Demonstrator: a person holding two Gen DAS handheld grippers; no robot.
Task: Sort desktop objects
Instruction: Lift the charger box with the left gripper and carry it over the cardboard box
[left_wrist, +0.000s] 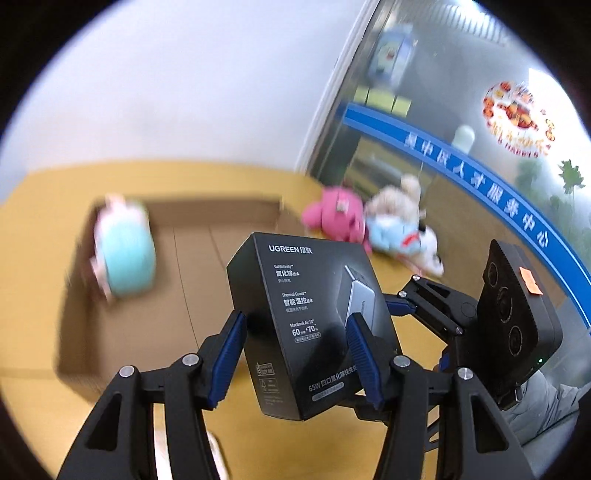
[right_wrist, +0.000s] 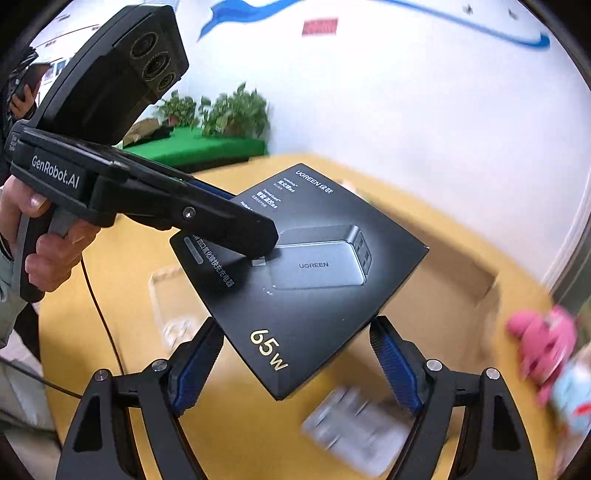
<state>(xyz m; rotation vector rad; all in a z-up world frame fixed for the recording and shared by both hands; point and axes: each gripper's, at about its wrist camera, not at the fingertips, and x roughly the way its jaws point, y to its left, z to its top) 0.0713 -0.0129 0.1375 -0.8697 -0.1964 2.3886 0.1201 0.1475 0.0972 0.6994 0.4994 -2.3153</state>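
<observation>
A black UGREEN charger box (left_wrist: 310, 325) is held in the air above the yellow table (left_wrist: 44, 229). My left gripper (left_wrist: 295, 354) is shut on it, its blue pads pressed on two faces. In the right wrist view the box (right_wrist: 306, 273) lies flat-on; the left gripper's finger clamps its top face. My right gripper (right_wrist: 295, 365) straddles the box's lower corner with its blue pads (right_wrist: 391, 354) beside the edges, open. An open cardboard box (left_wrist: 184, 266) on the table holds a teal and pink plush (left_wrist: 125, 254).
A pink plush (left_wrist: 336, 218) and a light-blue and white plush (left_wrist: 402, 229) lie at the table's far right by a glass wall. A clear plastic tray (right_wrist: 177, 306) and a grey packet (right_wrist: 354, 424) lie on the table under the box. A cable (right_wrist: 99, 306) runs along the left.
</observation>
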